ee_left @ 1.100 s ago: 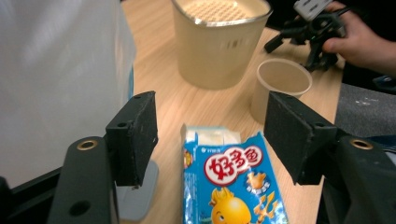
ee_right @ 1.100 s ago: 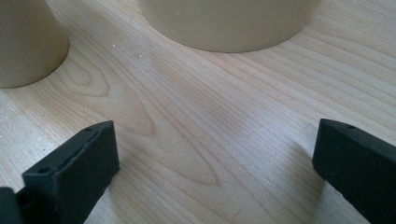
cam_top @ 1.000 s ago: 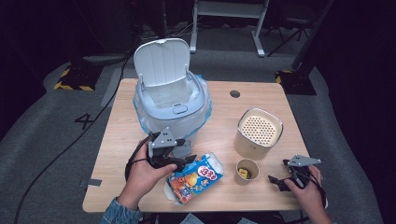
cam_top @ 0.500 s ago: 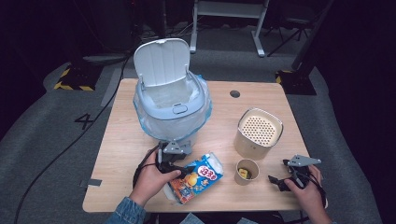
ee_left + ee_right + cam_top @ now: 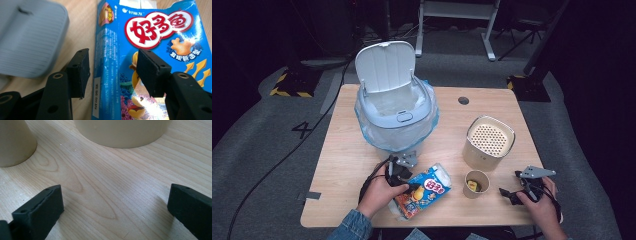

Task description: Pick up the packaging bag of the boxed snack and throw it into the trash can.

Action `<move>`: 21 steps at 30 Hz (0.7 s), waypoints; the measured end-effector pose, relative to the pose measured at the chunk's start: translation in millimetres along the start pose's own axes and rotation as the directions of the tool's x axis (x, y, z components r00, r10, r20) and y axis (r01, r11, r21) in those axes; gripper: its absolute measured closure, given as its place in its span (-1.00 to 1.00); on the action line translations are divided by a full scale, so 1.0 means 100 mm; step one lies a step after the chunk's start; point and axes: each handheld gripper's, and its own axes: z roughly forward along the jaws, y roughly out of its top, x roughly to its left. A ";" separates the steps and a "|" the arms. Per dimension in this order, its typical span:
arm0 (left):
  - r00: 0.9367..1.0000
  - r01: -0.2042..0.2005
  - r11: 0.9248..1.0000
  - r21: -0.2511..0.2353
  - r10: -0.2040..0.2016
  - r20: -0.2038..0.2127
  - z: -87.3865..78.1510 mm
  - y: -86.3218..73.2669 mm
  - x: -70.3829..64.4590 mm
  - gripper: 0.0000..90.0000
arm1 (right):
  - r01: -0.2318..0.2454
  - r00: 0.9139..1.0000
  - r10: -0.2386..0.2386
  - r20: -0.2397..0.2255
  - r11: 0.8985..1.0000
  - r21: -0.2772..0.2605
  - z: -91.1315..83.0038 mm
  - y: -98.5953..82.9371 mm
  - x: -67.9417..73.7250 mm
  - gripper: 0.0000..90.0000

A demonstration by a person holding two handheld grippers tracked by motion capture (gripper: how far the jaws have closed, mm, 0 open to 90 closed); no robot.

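Left gripper [image 5: 112, 72], jaws parted and astride the edge of the blue snack box [image 5: 424, 191] lying flat at the table's [image 5: 342, 145] near-left edge, long axis toward far-right, while right gripper [image 5: 517, 192] idles open, well apart.

A blue cardboard snack box [image 5: 423, 192] printed with a red-and-white oval logo, cartoon sea creatures and golden fish-shaped crackers lies flat on its back on the light wooden table, near the front edge and left of centre. It rests at a slant, its top end pointing away and to the right, its lower end towards the person. In the left gripper view the box [image 5: 160, 47] shows its printed front face and one narrow blue side panel bearing a white label strip. Its top end is torn open, with ragged white cardboard edges and loose flaps showing there.
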 end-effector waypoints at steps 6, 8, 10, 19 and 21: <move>0.998 -0.023 0.999 0.035 0.024 -0.051 0.01 0.02 -0.03 0.28 | 0.000 1.000 0.000 0.000 1.000 0.000 0.00 0.00 0.00 -0.99; 0.997 -0.035 0.998 0.049 0.039 -0.073 0.01 0.04 -0.03 0.50 | 0.001 1.000 -0.001 -0.001 1.000 0.000 0.00 0.00 0.00 -0.99; 0.994 -0.059 0.996 0.061 0.065 -0.093 0.00 0.05 -0.03 0.60 | 0.001 1.000 -0.001 0.000 1.000 0.000 0.00 0.00 0.00 -0.98; 0.998 -0.066 0.995 -0.078 0.066 -0.009 -0.31 0.07 -0.05 0.96 | 0.002 1.000 -0.002 -0.001 1.000 0.000 0.00 0.00 0.00 -0.99; 0.998 -0.065 0.992 -0.105 0.066 0.010 -0.38 0.07 -0.06 0.96 | 0.002 1.000 -0.002 -0.001 1.000 0.000 0.00 0.00 0.00 -0.99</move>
